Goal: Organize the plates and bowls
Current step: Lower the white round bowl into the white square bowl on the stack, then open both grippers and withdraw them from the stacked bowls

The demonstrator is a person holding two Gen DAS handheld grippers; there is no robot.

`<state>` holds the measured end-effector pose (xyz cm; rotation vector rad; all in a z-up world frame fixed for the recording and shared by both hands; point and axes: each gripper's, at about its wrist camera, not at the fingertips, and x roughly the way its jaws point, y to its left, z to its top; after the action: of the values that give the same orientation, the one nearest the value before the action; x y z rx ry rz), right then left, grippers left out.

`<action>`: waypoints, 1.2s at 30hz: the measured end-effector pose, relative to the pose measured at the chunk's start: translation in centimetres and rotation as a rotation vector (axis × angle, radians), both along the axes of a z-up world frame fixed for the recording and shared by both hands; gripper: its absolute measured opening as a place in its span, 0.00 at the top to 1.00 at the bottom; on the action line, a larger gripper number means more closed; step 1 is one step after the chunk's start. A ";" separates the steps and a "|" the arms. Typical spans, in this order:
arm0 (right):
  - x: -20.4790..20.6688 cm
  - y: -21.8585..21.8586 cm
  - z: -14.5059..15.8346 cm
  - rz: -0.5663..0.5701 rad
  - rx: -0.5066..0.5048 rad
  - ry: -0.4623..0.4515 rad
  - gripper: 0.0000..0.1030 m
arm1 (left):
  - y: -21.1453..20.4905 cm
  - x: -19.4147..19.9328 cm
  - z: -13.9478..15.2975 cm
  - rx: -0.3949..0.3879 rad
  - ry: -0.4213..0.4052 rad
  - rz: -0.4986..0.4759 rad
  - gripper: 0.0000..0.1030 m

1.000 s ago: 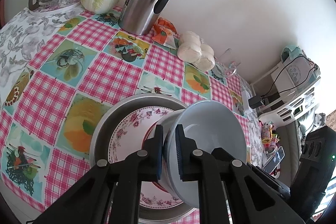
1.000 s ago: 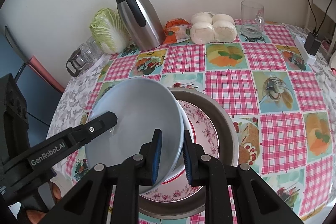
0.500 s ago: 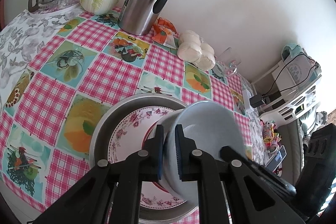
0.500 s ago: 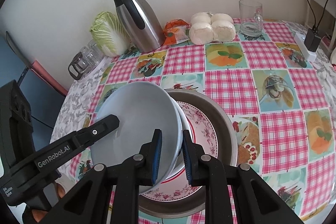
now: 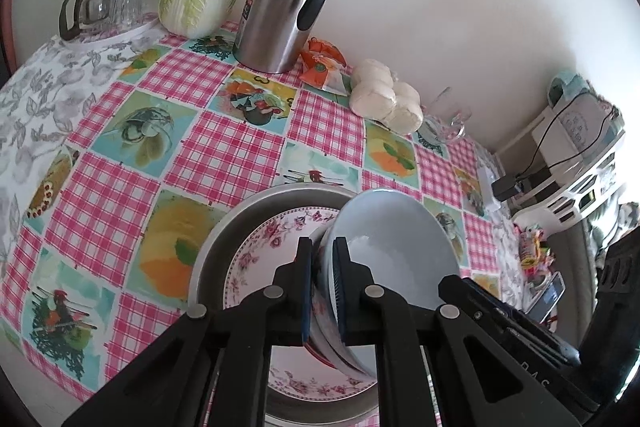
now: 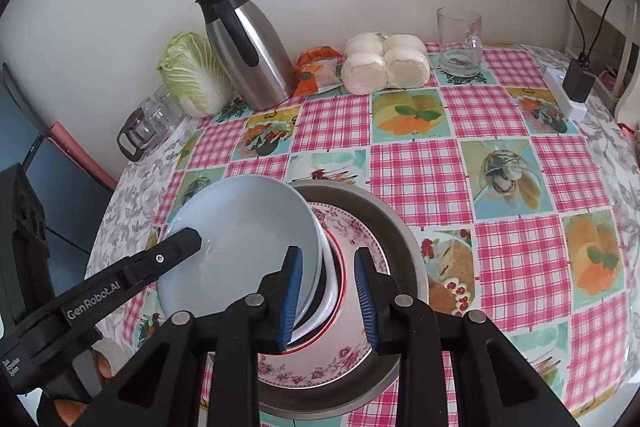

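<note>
Two grippers meet at the pale blue bowl (image 6: 240,243), which tilts on edge over the floral plate (image 6: 352,355) inside the metal pan (image 6: 404,251). Your left gripper (image 5: 322,287) is clamped tight on the bowl's rim at the 6 o'clock side of its view. Your right gripper (image 6: 328,295) is opening; its pads stand apart with the rim between them, the right pad clear of it. At 12 o'clock beyond the pan stands the steel carafe (image 6: 248,47).
</note>
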<state>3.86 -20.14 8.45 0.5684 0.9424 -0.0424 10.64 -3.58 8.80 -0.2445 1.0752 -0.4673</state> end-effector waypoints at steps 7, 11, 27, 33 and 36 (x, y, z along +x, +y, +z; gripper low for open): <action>0.3 0.1 -0.7 0.001 -0.001 0.020 0.70 | 1.0 -0.2 0.7 -0.057 0.005 0.021 0.90; 0.3 0.0 -0.8 0.002 -0.002 0.021 0.69 | 1.3 -0.1 0.9 -0.071 0.001 0.029 0.89; -0.3 0.5 0.4 0.010 -0.058 0.013 0.53 | 1.4 -1.1 1.9 -0.041 -0.016 0.027 0.42; -1.9 0.1 0.9 -0.035 -0.081 0.010 0.31 | 2.0 -1.9 2.4 -0.012 -0.037 0.036 0.33; -2.7 -0.3 0.7 -0.056 -0.087 0.013 0.24 | 2.2 -2.4 2.5 0.015 -0.054 0.040 0.18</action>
<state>1.17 -20.40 9.19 0.5145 0.9328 -0.1372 8.25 -1.39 11.32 -0.2388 1.0187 -0.4274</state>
